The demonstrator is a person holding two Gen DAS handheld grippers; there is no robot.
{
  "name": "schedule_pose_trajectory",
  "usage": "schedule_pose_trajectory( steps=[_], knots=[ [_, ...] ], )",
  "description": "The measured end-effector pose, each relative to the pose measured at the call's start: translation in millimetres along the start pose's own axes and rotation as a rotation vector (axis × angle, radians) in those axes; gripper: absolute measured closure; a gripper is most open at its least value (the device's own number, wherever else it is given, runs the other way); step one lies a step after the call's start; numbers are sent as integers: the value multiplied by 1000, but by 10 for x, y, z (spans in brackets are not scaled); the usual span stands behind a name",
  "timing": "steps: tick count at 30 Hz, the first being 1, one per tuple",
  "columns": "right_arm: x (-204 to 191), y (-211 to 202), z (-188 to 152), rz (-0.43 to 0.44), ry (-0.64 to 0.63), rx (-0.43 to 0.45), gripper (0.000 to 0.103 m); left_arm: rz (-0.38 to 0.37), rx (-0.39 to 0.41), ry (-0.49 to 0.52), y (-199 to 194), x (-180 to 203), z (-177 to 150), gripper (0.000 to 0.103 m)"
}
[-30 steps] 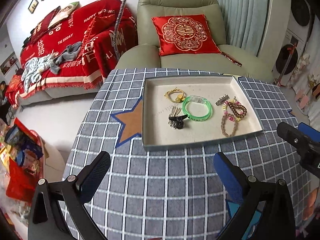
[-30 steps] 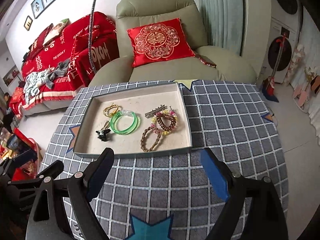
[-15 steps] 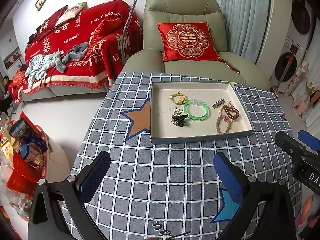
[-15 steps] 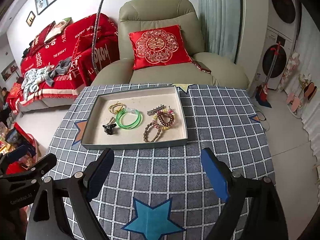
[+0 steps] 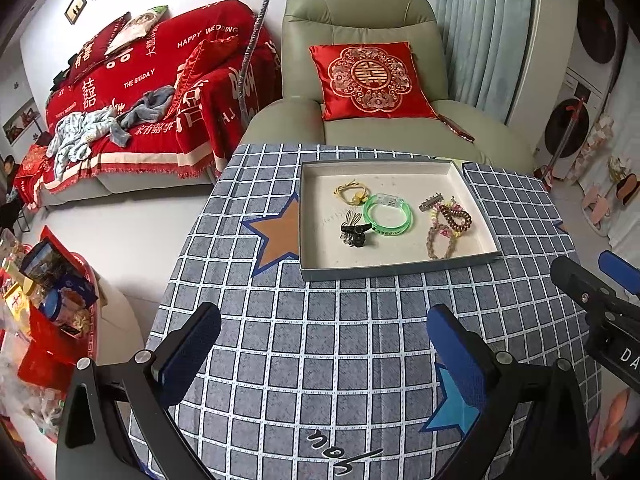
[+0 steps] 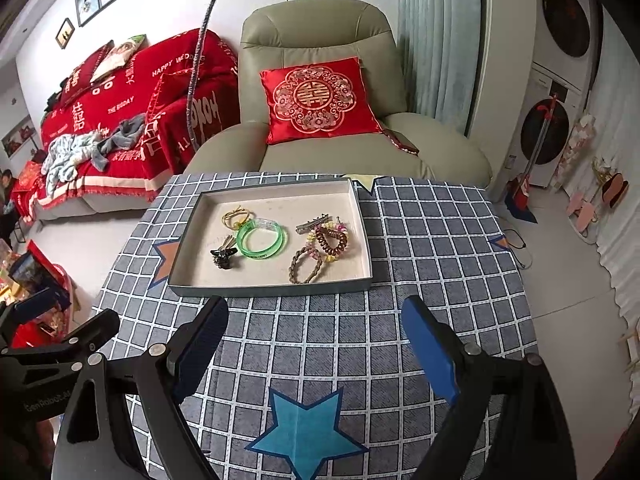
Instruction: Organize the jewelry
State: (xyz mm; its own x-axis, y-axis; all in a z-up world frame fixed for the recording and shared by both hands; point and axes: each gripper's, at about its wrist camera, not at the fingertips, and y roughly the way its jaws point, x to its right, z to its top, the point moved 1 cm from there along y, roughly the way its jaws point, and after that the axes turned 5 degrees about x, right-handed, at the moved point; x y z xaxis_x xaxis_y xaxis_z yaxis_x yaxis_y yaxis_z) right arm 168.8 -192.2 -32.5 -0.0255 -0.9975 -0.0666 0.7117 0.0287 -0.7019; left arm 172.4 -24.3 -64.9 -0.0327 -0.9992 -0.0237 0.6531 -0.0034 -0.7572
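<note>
Seven or so pieces of jewelry are seen lying in the tray [image 6: 180,268], which sits at the far edge of the surface [image 6: 440,248], left of its middle. A green bangle [image 6: 262,240] lies near the tray's centre, a yellow tie [image 6: 236,216] just beyond it toward the far left corner, and a black clip [image 6: 222,258] just beside it on the left. Along the tray's right side a metal clip [image 6: 312,224], a coil tie [image 6: 332,240] with some beads and a braided band [image 6: 306,266] are bunched together, touching.

Compared with a second ago, the tray is seen smaller and farther off in both views: both tools have been drawn back and up from it. The left tool [image 5: 320,340] and the right tool [image 6: 316,334] are both spread wide with nothing between their pads, over the near half of the surface.

Nothing is left loose on the cloth, so the sorting is judged finished, or a pause before another pick.
</note>
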Motion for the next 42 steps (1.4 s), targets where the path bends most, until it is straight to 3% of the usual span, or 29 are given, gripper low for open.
schedule_pose_trajectory(
  steps=[42],
  knots=[
    [-22,-44,45,5,-4,6,13,-10,-11,7,-41,62,25,0]
  ],
)
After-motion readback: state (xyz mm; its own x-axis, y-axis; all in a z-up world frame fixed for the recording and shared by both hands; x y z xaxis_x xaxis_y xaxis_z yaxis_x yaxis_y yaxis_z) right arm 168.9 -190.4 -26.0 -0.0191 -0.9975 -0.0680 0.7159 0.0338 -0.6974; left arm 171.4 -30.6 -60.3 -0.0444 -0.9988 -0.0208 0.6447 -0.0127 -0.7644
